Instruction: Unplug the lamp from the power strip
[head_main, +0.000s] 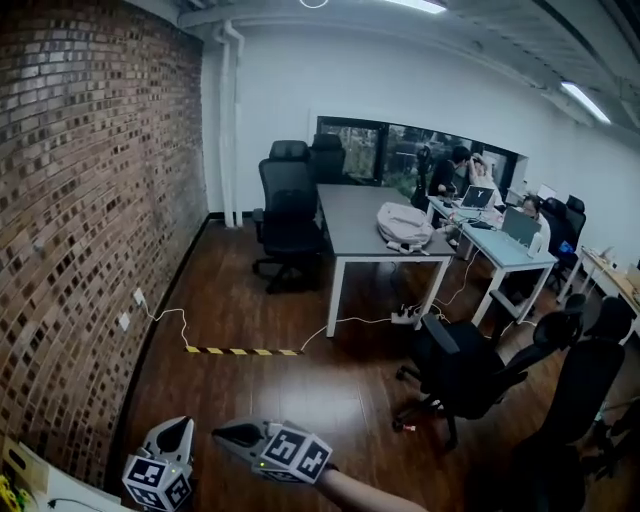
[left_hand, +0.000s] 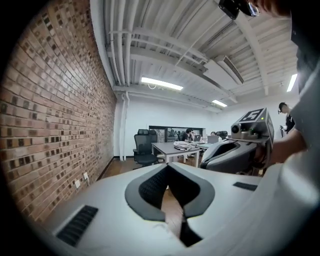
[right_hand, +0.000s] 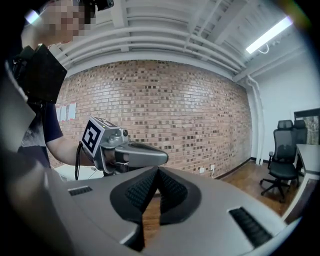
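left claw (left_hand: 168, 170): ribbed black pads (left_hand: 152, 186) pressed together, nothing between | right claw (right_hand: 158, 172): likewise closed, empty | power strip (head_main: 406, 317): white slab on dark plank floor (head_main: 300, 390), centre-right of head view, by leg of grey worktop (head_main: 355, 215), thin white cord (head_main: 345, 321) trailing left

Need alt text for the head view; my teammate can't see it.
Left gripper and right gripper sit shut and empty at the bottom edge over dark wood floor. A white cable runs from the brick wall to a power strip under a grey table.
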